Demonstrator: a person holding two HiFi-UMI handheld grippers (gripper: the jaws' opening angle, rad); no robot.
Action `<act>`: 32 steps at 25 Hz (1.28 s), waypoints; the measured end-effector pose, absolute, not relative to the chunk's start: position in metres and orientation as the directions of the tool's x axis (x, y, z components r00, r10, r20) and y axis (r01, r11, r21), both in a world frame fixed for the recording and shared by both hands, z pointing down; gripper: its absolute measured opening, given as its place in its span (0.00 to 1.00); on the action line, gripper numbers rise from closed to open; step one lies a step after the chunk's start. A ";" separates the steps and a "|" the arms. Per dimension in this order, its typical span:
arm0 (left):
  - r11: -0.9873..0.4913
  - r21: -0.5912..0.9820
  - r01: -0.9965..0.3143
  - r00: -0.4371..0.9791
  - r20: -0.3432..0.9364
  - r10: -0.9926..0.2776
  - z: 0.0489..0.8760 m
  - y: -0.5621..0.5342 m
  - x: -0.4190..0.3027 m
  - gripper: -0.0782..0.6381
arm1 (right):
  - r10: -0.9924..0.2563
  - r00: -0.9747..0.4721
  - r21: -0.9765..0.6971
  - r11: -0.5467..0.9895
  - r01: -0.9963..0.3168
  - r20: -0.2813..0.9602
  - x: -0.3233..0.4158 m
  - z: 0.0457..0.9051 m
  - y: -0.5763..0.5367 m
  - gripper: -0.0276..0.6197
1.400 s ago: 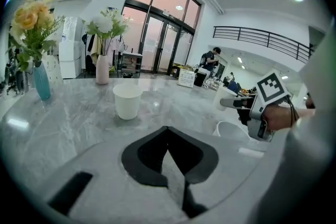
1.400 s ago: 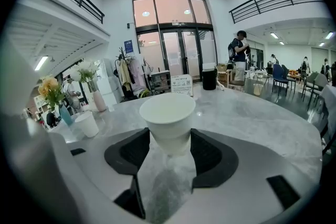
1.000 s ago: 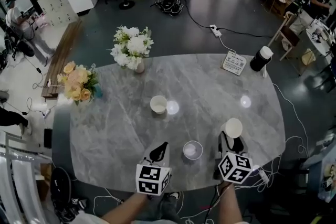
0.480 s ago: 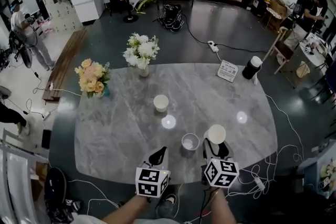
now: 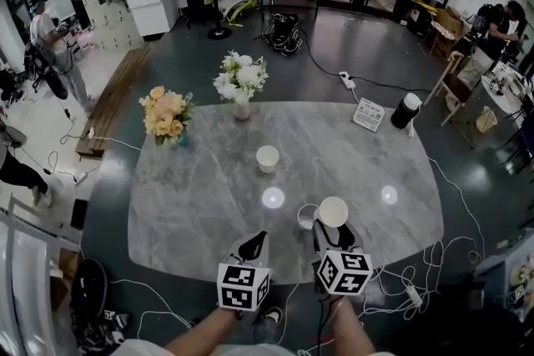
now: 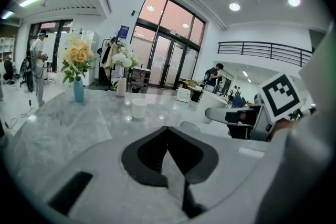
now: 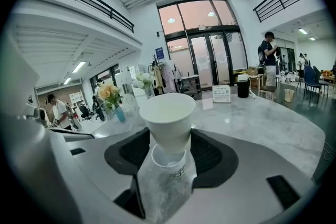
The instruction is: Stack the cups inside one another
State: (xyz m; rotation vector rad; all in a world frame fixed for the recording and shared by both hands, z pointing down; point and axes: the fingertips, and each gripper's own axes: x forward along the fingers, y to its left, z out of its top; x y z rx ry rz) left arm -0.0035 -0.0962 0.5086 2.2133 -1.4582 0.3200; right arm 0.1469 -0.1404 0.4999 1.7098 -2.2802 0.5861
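Right gripper (image 7: 169, 139) clamped on a white paper cup (image 7: 167, 113), a second cup (image 7: 169, 164) just below it on the marble table (image 5: 200, 196), left gripper (image 6: 167, 134) jaws together and empty, third cup (image 5: 268, 158) at 11 o'clock, well apart.

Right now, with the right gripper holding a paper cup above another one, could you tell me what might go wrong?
The paper cup in the right gripper looks off-centre over the lower cup in the head view; its base may catch the rim and tip it. The left gripper is shut and apart, so nothing steadies that cup.
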 end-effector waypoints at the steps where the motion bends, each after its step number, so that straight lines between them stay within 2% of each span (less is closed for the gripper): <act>1: -0.325 0.253 -0.911 0.407 0.437 -0.802 0.509 -0.095 -0.004 0.10 | -0.860 -0.295 -0.177 0.242 -0.954 0.416 0.145 0.501 -0.140 0.39; 32: -0.260 0.275 -0.925 0.371 0.522 -0.768 0.561 -0.102 -0.036 0.10 | -0.822 -0.294 -0.168 0.242 -0.956 0.488 0.119 0.555 -0.155 0.39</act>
